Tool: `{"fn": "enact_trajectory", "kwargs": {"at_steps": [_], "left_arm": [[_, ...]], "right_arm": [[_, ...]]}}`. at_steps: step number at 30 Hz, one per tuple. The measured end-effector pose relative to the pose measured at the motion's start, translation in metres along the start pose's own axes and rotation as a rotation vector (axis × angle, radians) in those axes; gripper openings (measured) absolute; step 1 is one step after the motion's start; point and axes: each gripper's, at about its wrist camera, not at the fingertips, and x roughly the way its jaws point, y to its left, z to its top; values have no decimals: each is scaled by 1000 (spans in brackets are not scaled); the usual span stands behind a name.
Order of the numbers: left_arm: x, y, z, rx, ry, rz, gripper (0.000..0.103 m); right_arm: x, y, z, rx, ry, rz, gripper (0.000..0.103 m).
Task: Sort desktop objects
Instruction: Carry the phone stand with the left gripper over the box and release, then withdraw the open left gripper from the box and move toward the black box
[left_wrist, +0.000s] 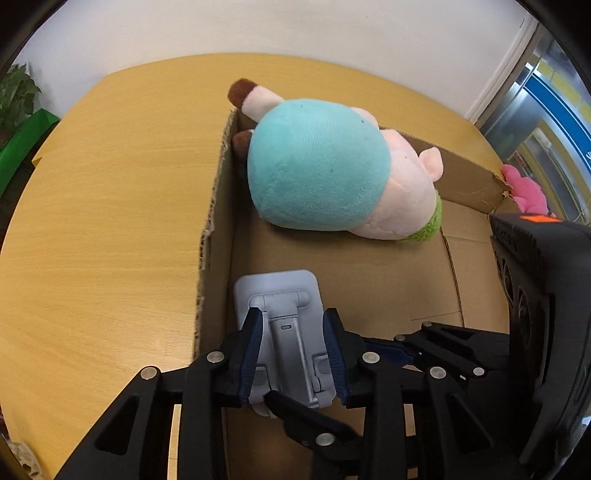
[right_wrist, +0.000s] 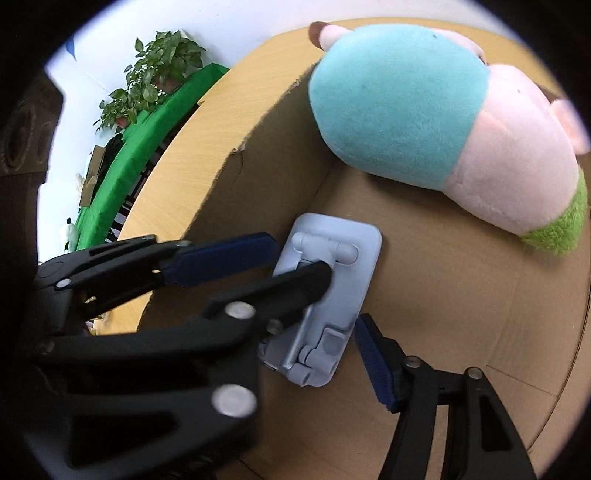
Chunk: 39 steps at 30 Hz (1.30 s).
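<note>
a shallow cardboard box (left_wrist: 218, 221) sits on a light wooden table (left_wrist: 110, 221), its torn left wall running down the middle of the left wrist view. inside the box, toward its far end, lies a plush toy (left_wrist: 332, 170) on its side — teal body, pale pink head and ears, a brown-tipped limb poking over the box's far corner, and a green fringe at the near end.

nearer the cameras, a pale grey folding phone stand (left_wrist: 284, 332) lies flat on the box floor, close to the left wall and apart from the plush toy. the left gripper (left_wrist: 293, 332) reaches down over it, its two blue-padded fingers on either side of the stand's body and pressed against its edges — gripping it.

the right gripper (right_wrist: 317, 295) comes in beside it. its jaws stand apart: one blue finger lies past the stand's left side near the box wall, the other just beside its lower right edge, not clearly touching.

a small pink soft object (left_wrist: 524, 188) shows beyond the box's far right corner. green potted leaves (right_wrist: 155, 70) and a green surface (right_wrist: 147, 140) stand past the table.
</note>
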Motion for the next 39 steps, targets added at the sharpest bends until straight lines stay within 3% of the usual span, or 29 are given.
{"fn": "enact_trajectory", "kwargs": {"at_steps": [3,6,11,15,18,22,24,27,31,39], "left_arm": [[-19,5,-7,12,-64,16,38],[-40,11,-24,18,-132,16,51],[-56,14,-55,42,-162,3,51],[-62,4,-79,88,-187,7,52],[-63,-7,-100,126,-209,10,65],[-50,-20,-124,134,-166,2,66],[-45,-24,-129,123,-144,23,66],[-48,-30,-142,130,-169,67,66],[-49,-34,-148,115,-165,73,66],[-58,-37,-162,117,-161,79,66]], "right_arm": [[-17,-8,-6,29,-38,41,64],[-36,-16,-12,15,-67,17,64],[-24,-31,-12,48,-14,12,59],[-41,-25,-27,16,-68,12,57],[-89,-23,-65,-21,-181,-32,59],[-149,-41,-134,-28,-332,-154,79],[-173,-64,-171,20,-367,-247,79],[-185,-99,-207,104,-338,-330,79],[-197,-120,-230,97,-350,-329,75],[-200,-115,-229,65,-363,-397,77]]}}
